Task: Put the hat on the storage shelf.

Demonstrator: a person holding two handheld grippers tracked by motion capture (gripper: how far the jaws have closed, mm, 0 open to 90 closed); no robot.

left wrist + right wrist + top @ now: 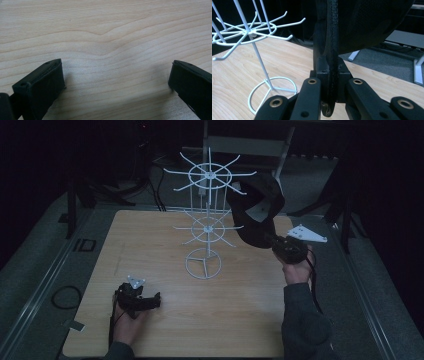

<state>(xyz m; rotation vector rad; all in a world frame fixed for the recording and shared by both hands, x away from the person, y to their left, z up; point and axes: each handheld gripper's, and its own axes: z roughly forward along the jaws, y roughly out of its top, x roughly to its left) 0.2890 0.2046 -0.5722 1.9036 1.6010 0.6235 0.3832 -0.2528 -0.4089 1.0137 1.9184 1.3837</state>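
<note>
A white wire rack (207,220) with two tiers of hooks stands on the wooden table (150,245), toward the back middle. My right gripper (274,243) is raised at the right of the rack and is shut on the edge of a black cap (255,210), which hangs close to the rack's right-hand hooks. In the right gripper view the cap (367,25) rises from between the jaws of the right gripper (331,72), with the rack (244,31) off to the left. My left gripper (152,301) rests low on the table at the front left. Its jaws (116,75) stand wide apart over bare wood.
Black stands (75,205) and a metal frame (245,145) sit behind the table on a grey floor. A cable loop (65,296) lies on the floor left of the table. Bare wood stretches between the rack's ring base (203,265) and the front edge.
</note>
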